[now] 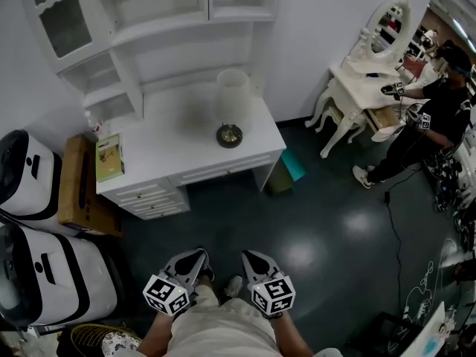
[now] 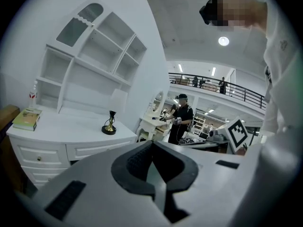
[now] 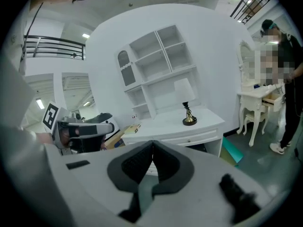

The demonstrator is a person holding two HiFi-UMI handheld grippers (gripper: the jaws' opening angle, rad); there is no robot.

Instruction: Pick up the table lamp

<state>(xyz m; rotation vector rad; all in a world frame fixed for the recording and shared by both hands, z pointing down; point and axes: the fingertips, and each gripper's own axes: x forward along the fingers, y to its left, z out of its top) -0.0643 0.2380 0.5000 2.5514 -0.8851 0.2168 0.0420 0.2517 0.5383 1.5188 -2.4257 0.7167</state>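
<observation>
Head view, stock of the scene, item by item.

1. Table lamp, white fabric shade on a brass stem with a dark round base (image 1: 231, 108). It stands upright on the far right part of the white desk with drawers (image 1: 159, 155), clear of everything else. That placement leaves its stem open to a reach from the near side. Untouched; pickup not yet begun.

2. Green paperback book (image 1: 109, 157). It lies flat at the left end of the same desk, well apart from the lamp, so it is probably no hindrance.

3. White open-shelved hutch (image 1: 119, 28). It rises at the far side of the desk, behind the lamp.

4. Left gripper, grey two-jaw tongs with a marker cube (image 1: 199, 256). The jaws are pressed together with nothing between them. It is held low and near, close to the person's body, pointing toward the desk and tipped slightly down.

5. Right gripper, of the same make (image 1: 247, 257). Its jaws are likewise closed on nothing. It sits just beside the left one, parallel to it, at the same slight downward tilt.

Judgement: both tongs are carried in a resting pose because the lamp is well out of reach. The jaws must be opened before either can take the stem.

6. Person in dark clothes (image 1: 431, 121). Stands at the far right by a white dressing table with an oval mirror (image 1: 364, 80), uninvolved.
</observation>
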